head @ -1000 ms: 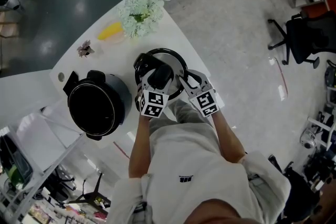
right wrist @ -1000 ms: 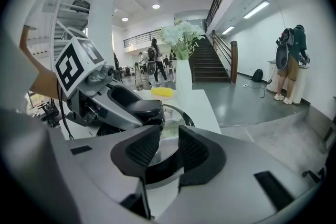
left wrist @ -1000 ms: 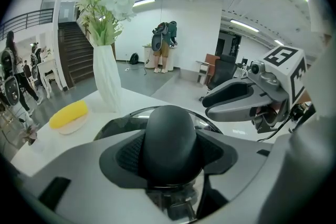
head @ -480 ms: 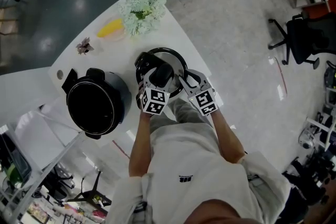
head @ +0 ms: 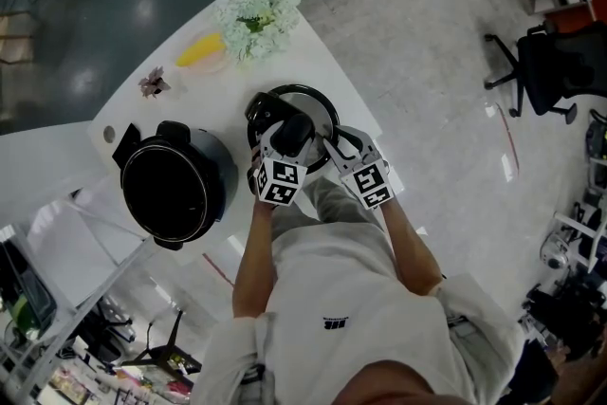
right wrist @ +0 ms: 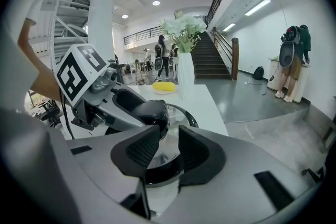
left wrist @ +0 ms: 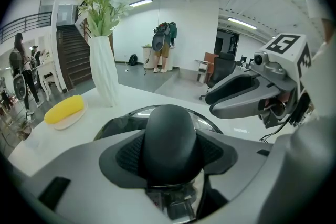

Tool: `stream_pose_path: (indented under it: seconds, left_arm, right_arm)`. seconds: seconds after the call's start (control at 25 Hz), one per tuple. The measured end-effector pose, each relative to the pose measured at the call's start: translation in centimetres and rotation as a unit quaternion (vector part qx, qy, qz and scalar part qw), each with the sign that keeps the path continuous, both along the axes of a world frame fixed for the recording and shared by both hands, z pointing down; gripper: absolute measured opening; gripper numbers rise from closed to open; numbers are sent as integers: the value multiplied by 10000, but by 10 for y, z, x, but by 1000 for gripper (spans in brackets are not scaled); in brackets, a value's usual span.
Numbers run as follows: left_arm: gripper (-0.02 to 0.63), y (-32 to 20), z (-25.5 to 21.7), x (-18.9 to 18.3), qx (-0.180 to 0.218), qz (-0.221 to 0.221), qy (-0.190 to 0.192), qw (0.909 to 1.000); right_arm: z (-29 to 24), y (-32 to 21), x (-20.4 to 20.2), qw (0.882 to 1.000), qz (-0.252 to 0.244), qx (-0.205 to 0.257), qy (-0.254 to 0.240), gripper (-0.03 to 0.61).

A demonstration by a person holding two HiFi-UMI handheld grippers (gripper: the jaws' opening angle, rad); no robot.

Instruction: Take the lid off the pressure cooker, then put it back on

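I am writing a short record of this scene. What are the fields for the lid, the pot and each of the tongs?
Lid: lying on the white table, off the pot
Pot: open, beside the lid
Left tongs: shut on the lid's knob
Right tongs: open, at the lid's near edge
Also on table: vase of flowers

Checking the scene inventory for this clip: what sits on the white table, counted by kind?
Cooker pot: 1
Lid: 1
Vase of white flowers: 1
Plate: 1
Yellow item on it: 1
Small flower-like piece: 1
Total: 6
The round spot by the pot may be part of the table; not counted.
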State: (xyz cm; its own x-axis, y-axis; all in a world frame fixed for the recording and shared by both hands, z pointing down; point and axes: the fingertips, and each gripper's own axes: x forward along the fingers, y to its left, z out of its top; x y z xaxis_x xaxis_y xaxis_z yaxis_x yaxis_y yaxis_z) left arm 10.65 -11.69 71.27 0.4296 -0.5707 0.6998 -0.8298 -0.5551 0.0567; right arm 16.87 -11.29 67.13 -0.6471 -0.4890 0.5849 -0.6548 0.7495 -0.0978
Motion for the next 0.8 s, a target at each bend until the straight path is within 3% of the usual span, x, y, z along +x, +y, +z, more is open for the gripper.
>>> stream_pose_path:
  seconds: [0.32,0.52,0.8]
  left_arm:
    - [299,0,1,-2,14,-93,46,9999]
    - [348,0,-2,-7,-20,-130,-47,9999]
    - [347,8,-31,-6,229,-161,107,9996]
  right_arm:
    - [-2,5,-2,10000,62,30,-1,117]
    - [-7,8,0,9998,169,49,-57,117]
    - [-21,13,7,9993,298,199,-93,117]
